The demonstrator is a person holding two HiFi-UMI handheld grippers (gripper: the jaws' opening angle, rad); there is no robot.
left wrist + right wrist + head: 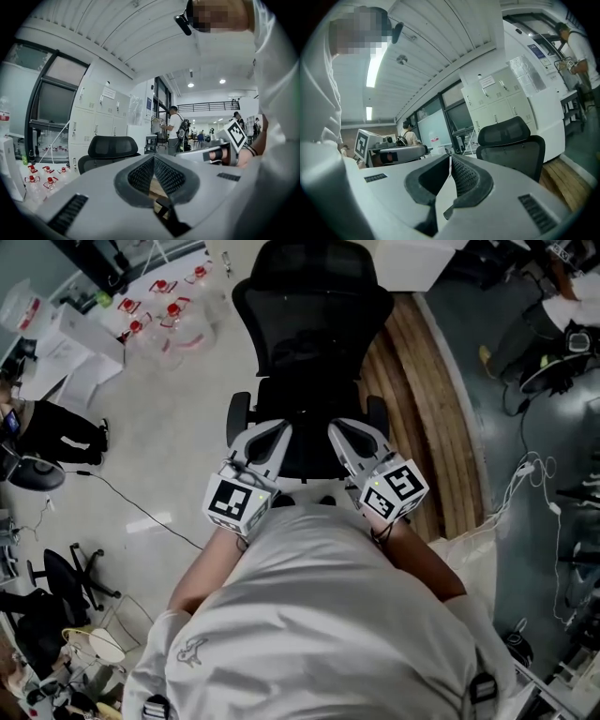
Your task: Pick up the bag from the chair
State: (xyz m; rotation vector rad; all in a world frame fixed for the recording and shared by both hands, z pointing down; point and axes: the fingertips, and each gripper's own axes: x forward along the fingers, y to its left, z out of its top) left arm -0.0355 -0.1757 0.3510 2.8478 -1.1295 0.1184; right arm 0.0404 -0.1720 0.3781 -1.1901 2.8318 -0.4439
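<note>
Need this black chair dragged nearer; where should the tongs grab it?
Probably an armrest, from the front: the chair faces you, its slim arm pads jut out sideways, while the mesh backrest looks too broad.

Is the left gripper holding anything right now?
No, the grey left gripper is shut, its tips touching with nothing between them.

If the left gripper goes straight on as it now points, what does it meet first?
Probably nothing near: the left gripper aims just right of the black chair; depth is unclear.
</note>
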